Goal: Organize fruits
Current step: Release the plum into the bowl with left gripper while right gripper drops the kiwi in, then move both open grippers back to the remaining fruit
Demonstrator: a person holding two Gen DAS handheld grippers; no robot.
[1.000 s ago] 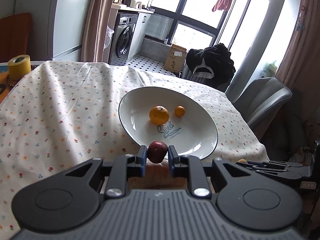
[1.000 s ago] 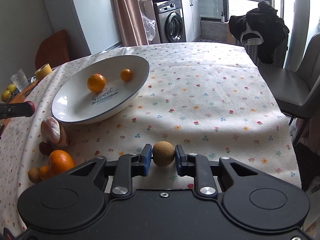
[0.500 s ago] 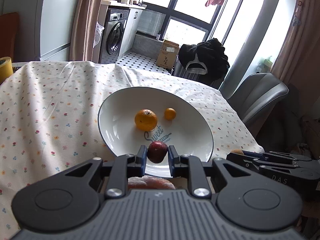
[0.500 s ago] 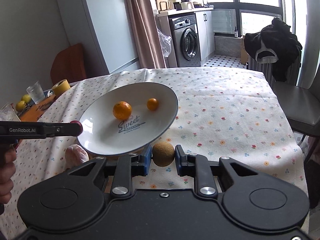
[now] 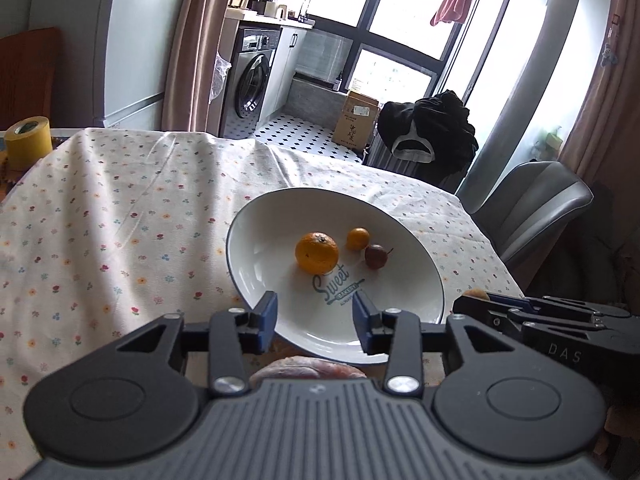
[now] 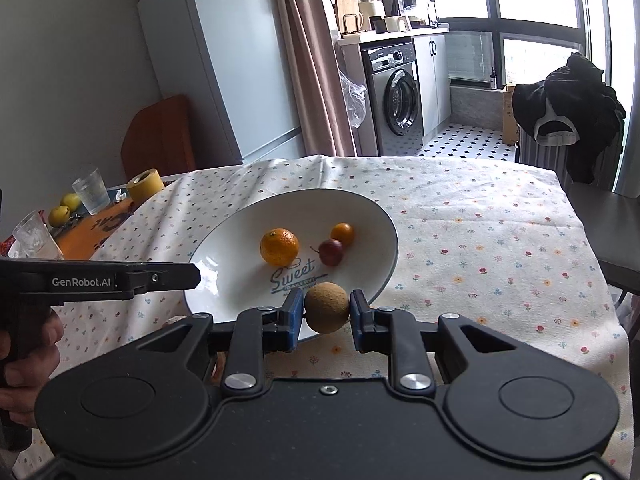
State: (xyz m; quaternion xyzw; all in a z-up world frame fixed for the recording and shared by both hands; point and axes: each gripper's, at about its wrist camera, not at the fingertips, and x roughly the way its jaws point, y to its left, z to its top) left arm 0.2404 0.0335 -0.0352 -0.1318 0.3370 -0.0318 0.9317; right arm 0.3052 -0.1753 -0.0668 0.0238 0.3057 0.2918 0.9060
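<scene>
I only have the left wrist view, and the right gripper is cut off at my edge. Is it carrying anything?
Observer: Yes. The right gripper is shut on a round brown fruit, with the jaws pressing on both sides.
Operator: Where is that fruit relative to the plate?
Observer: In the right wrist view it lines up with the near rim of the plate. I cannot tell how high above it is.
Operator: Is there any fruit outside my frame?
Observer: Two yellow fruits lie beside a glass, off the flowered cloth near the yellow tape roll.
</scene>
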